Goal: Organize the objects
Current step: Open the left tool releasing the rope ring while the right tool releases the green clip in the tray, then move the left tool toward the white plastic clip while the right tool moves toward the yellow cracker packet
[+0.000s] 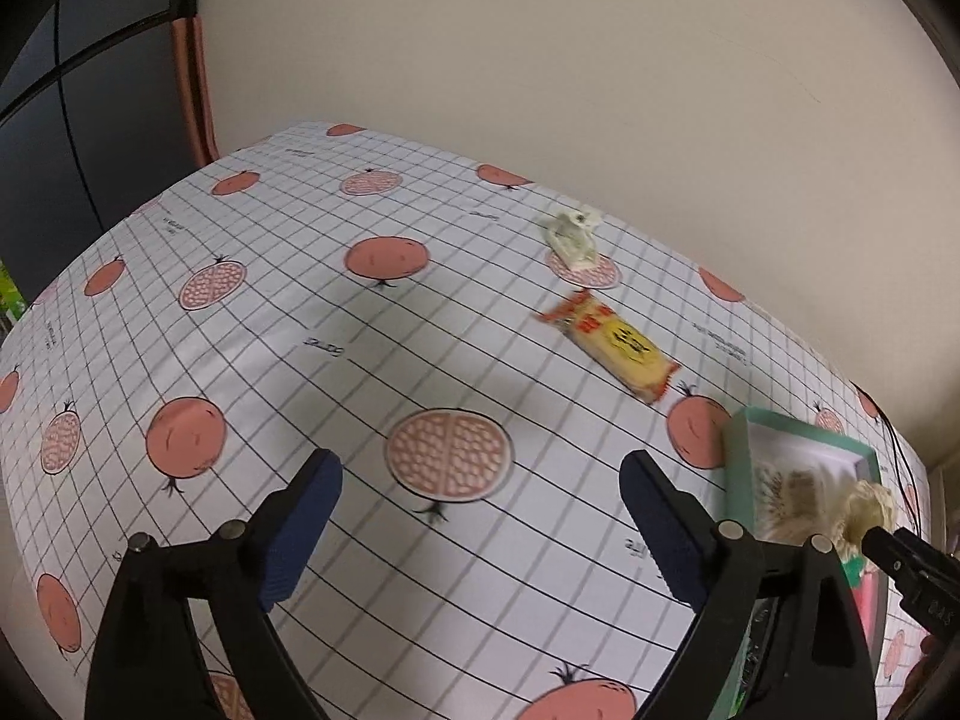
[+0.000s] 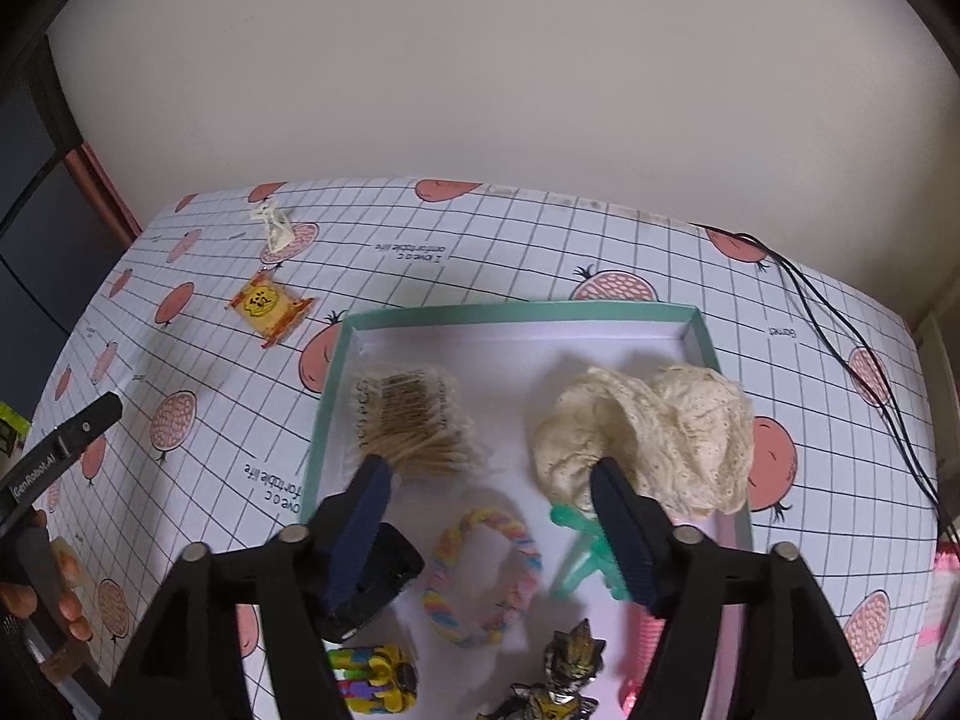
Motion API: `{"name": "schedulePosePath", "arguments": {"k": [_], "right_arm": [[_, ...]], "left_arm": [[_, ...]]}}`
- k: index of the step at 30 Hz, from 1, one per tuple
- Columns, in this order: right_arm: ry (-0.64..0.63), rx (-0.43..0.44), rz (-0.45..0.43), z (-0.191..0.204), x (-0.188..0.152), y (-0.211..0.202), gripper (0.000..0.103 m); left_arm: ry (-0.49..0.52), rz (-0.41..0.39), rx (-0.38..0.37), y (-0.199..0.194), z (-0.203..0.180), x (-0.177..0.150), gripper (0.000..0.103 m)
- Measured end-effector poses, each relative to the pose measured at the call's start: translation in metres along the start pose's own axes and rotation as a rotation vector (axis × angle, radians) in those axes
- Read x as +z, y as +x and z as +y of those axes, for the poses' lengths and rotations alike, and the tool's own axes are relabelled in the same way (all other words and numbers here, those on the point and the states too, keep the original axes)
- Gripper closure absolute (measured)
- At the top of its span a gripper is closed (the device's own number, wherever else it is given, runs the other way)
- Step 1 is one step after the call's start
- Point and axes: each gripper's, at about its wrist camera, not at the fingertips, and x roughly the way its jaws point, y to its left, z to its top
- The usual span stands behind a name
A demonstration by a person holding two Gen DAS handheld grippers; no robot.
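Both jaws spread and empty: the right hand-held gripper [image 2: 489, 531] hovers over the crowded teal-rimmed box [image 2: 522, 313], and the left hand-held gripper [image 1: 480, 531] over bare bench [image 1: 300, 324]. The yellow snack packet [image 1: 609, 347] and pale crumpled wrapper [image 1: 574, 238] lie beyond the left one; a slippery packet could slide when pinched. Cream lace cloth [image 2: 660, 432] and the cotton-swab bundle [image 2: 414, 420] leave little room.

Wide bare stretch of desk [image 1: 252, 324] ahead of the left gripper [image 1: 480, 516], jaws spread with nothing between. Only two obstacles there, toward the far right: a yellow snack packet [image 1: 609, 345] and, just beyond it, a crumpled pale wrapper [image 1: 574, 238], near each other but apart. Crowded inside the teal box [image 2: 336, 372] under the right gripper [image 2: 492, 516]: cotton swabs [image 2: 414, 420] at left, lace cloth [image 2: 660, 432] at right, braided ring [image 2: 480, 576] between the jaws. Open floor only along the box's far wall. Black cables [image 2: 840, 324] across the desk's right edge.
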Motion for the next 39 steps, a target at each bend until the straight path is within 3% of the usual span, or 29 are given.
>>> {"name": "schedulePosePath", "arguments": {"k": [5, 8, 11, 25, 32, 39], "right_arm": [[-0.018, 0.005, 0.000, 0.009, 0.000, 0.003, 0.015], [-0.030, 0.009, -0.004, 0.015, 0.001, 0.006, 0.007], [-0.033, 0.000, -0.014, 0.019, 0.003, 0.008, 0.000], [-0.033, 0.017, -0.028, 0.034, 0.008, 0.010, 0.000], [-0.058, 0.036, -0.040, 0.054, 0.012, 0.011, 0.000], [-0.089, 0.058, -0.050, 0.074, 0.014, 0.012, 0.000]], "left_arm": [[-0.018, -0.004, 0.016, 0.005, 0.014, 0.003, 0.008], [-0.032, -0.012, 0.029, 0.006, 0.022, 0.006, 0.000], [-0.049, -0.017, 0.041, 0.007, 0.030, 0.008, 0.000], [-0.111, 0.000, 0.000, 0.010, 0.056, 0.018, 0.000], [-0.112, 0.080, 0.010, 0.017, 0.063, 0.023, 0.000], [-0.125, 0.073, 0.011, 0.013, 0.067, 0.035, 0.000]]}}
